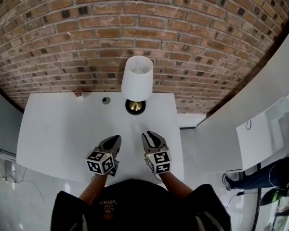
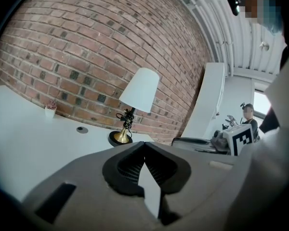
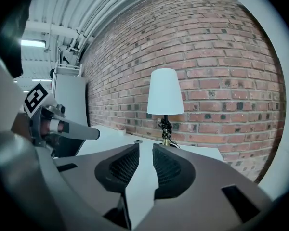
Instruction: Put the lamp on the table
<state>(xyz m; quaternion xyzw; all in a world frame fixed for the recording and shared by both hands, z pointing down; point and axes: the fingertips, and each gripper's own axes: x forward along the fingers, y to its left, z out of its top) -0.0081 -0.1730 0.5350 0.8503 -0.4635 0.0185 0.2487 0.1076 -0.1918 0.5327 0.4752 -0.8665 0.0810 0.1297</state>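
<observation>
Lamp (image 1: pixel 137 83) stands upright on table (image 1: pixel 58 134), shade uppermost.

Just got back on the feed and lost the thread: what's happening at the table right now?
A person holds a gripper in each hand over the near part of the white table. The lamp stands upright at the back of the table by the brick wall, and neither gripper touches it. The left gripper is shut and empty. The right gripper has its fingers apart with nothing between them.
</observation>
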